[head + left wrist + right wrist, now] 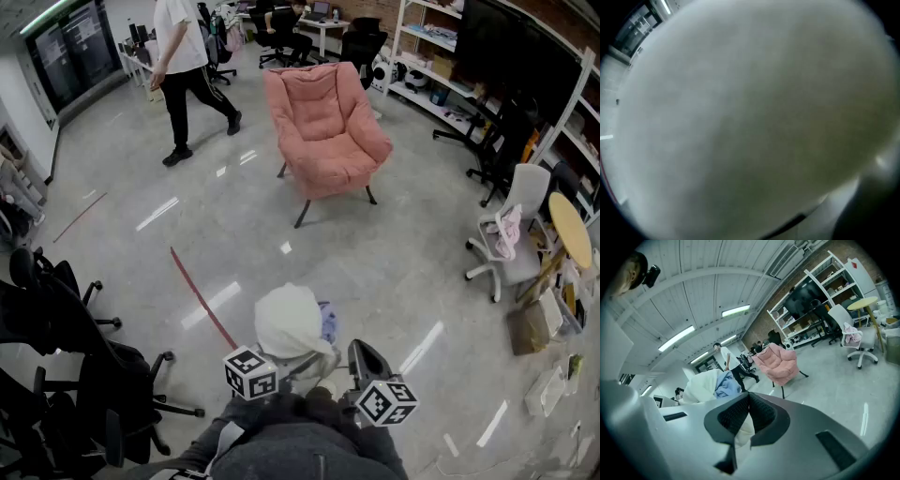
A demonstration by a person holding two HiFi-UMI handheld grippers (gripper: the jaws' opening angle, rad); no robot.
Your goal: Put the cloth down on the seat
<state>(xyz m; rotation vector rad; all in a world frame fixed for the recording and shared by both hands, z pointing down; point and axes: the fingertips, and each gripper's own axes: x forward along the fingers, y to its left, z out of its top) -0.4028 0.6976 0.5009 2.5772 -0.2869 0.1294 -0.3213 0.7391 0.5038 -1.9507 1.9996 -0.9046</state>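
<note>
Head view: cloth (289, 323) bundled over left gripper (251, 372), well apart from seat (333, 164); fold pinched in right gripper (749, 420); left jaws smothered, state not tellable; likely soft, light, floppy; best gripped at bunched folds.

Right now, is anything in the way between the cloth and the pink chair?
Nothing visible does. Only bare floor lies between the cloth and the pink chair; the person stands off to the side, not in the path.

The cloth (289, 322) sits just before my left gripper (279, 362) and right gripper (364, 364), perhaps resting on both. Far behind it stands the armchair (325, 127), with a person (187, 66) to its left.
</note>
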